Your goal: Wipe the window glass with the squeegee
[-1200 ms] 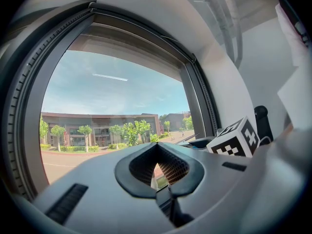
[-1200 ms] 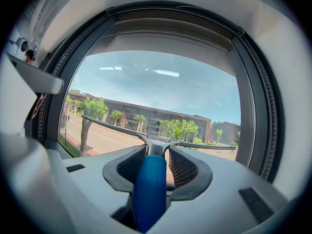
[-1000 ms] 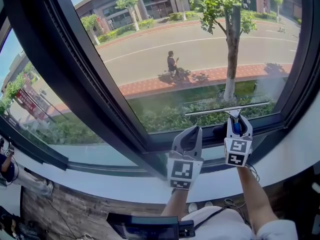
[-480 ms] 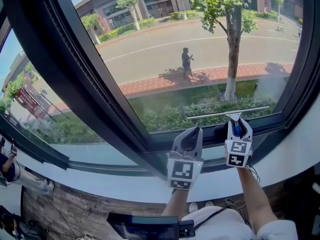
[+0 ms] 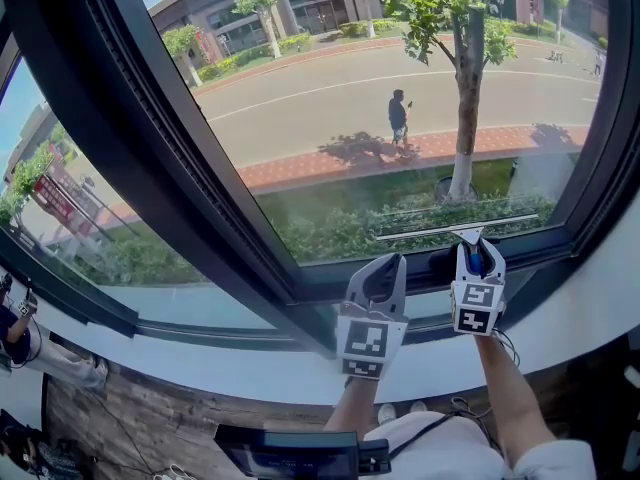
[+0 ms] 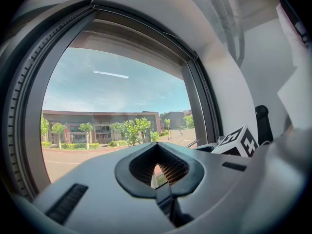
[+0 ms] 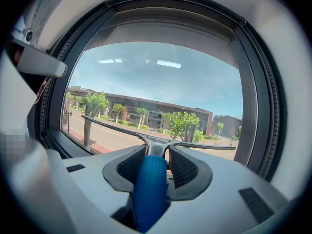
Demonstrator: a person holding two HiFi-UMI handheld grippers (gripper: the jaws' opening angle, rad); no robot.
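Right gripper (image 5: 475,253) (image 7: 158,156), jaws: clenched on the blue handle of the squeegee (image 5: 455,228) (image 7: 149,184). The handle stands upright between the two ribbed pads and fills the gap. Ahead of the jaws the grey neck forks into a long thin blade that runs well past both jaws to either side.

Squeegee blade, place: straight ahead of the right jaws and level, lying across the lowest strip of the window glass (image 5: 400,118) (image 7: 161,91), just above the bottom rail of the dark window frame (image 5: 180,168). Whether the rubber presses on the pane or only lies at it cannot be told.

Left gripper (image 5: 375,278) (image 6: 157,167), jaws: drawn together with nothing held – only a narrow slit of outdoor view shows between the pads. It sits just beside the right gripper and lower. Its jaws point up at the bottom rail, apart from the glass (image 6: 117,96).

Marker cubes: one behind each pair of jaws. The right gripper's cube (image 6: 239,141) shows to the right of the left jaws.

Window sill (image 5: 250,373): white and curved, under and behind both pairs of jaws.

Beyond the glass, far ahead of the jaws: a tree (image 5: 462,98) above the blade – and a pedestrian (image 5: 399,118) on a brick walk beside a road.
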